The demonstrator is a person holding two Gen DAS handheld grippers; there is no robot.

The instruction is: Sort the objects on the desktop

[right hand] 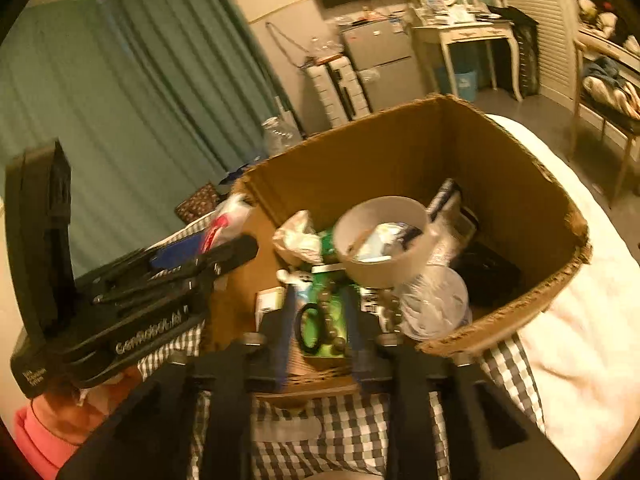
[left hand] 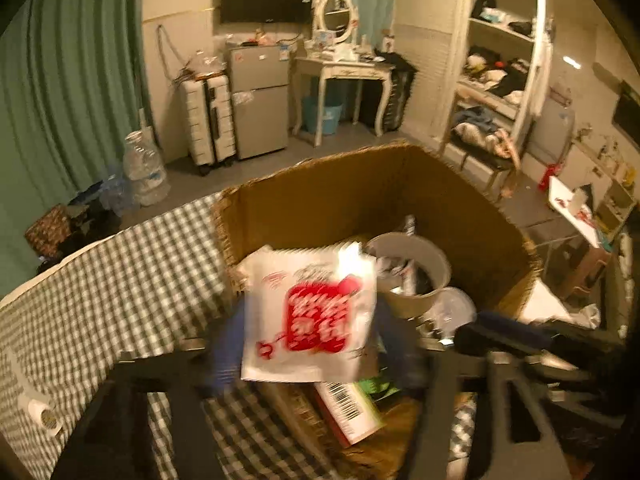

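A brown cardboard box [left hand: 332, 196] sits on the checked cloth and also shows in the right wrist view [right hand: 492, 184]. My left gripper [left hand: 310, 344] is shut on a white packet with a red label [left hand: 312, 316], held over the box's near left edge. In the right wrist view the left gripper [right hand: 224, 252] reaches in from the left with the packet [right hand: 224, 220]. My right gripper [right hand: 320, 320] is over the box's near edge, shut on a green pack with black scissors [right hand: 324, 320]. A grey paper cup [right hand: 384, 240] lies inside among clutter.
A clear plastic cup [right hand: 436, 304], a crumpled white wrapper [right hand: 298, 236] and a barcoded box [left hand: 352, 412] lie inside the cardboard box. White bedding [right hand: 580, 320] is to the right. A white roll [left hand: 42, 416] lies on the checked cloth [left hand: 120, 280] at the left.
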